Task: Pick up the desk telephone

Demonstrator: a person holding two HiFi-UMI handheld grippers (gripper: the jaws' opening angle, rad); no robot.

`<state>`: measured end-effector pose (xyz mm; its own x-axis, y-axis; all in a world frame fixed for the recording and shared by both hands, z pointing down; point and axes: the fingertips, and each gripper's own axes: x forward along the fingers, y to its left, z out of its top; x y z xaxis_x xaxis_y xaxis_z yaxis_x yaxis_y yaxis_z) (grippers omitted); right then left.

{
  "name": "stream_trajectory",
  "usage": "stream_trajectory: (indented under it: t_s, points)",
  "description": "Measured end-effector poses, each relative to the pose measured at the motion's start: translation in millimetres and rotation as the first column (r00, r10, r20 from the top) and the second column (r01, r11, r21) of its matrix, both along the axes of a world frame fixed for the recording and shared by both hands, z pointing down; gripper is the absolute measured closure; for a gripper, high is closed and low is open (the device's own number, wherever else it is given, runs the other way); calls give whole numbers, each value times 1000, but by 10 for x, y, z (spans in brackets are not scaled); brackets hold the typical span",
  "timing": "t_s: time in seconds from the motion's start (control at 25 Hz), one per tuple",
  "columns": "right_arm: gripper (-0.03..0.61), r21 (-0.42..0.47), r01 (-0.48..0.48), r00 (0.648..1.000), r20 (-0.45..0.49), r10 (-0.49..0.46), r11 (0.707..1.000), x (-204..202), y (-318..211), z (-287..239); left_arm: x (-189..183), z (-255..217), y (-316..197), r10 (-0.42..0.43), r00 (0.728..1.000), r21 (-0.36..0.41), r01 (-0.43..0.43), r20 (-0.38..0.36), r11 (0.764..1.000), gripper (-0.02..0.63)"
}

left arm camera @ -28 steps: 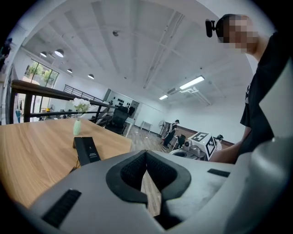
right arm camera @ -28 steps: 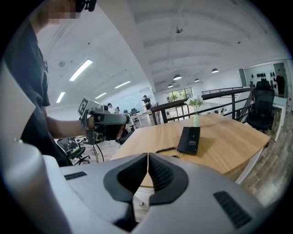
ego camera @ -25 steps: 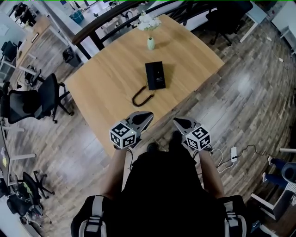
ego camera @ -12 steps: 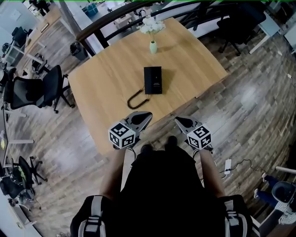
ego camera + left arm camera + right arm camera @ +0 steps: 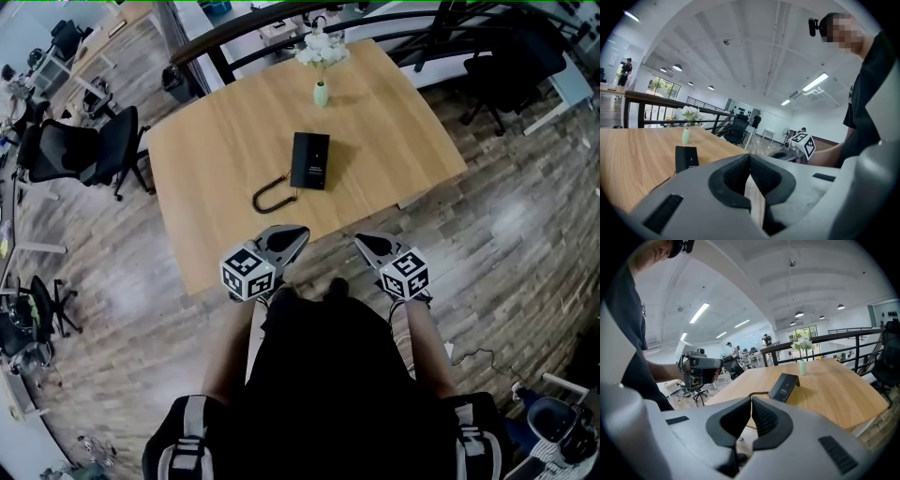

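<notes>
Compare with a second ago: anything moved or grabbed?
Nothing grabbed. The person shifted position, so the table sits slightly turned in the head view. The desk telephone lies untouched on it. The left gripper and right gripper stay shut and empty, short of it.

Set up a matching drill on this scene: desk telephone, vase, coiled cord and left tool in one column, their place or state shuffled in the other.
Things:
1. desk telephone
2. vase
3. coiled cord
4. left tool

Place or state:
A. jaws shut, nothing between them
B. near the table's far edge, holding white flowers
C. black, at the table's middle
D. loops across the wood from the telephone's near end

Pairs: 1-C, 2-B, 3-D, 4-A
</notes>
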<state>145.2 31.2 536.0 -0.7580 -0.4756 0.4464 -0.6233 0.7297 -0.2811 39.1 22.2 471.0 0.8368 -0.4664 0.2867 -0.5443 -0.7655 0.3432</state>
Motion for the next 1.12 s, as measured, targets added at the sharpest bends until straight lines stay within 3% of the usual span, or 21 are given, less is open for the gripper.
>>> stream_trajectory:
  t_s: [0.6,1.12]
  points:
    - [554,-46,81,996,48,-79,996,64,-114,187,-13,200,121,-125,992,-64,127,33,990,592]
    - [554,-48,30,1000,-1,-30,998,-32,-578,151,-76,147,-538,-60,998,-46,60,-14,997,592]
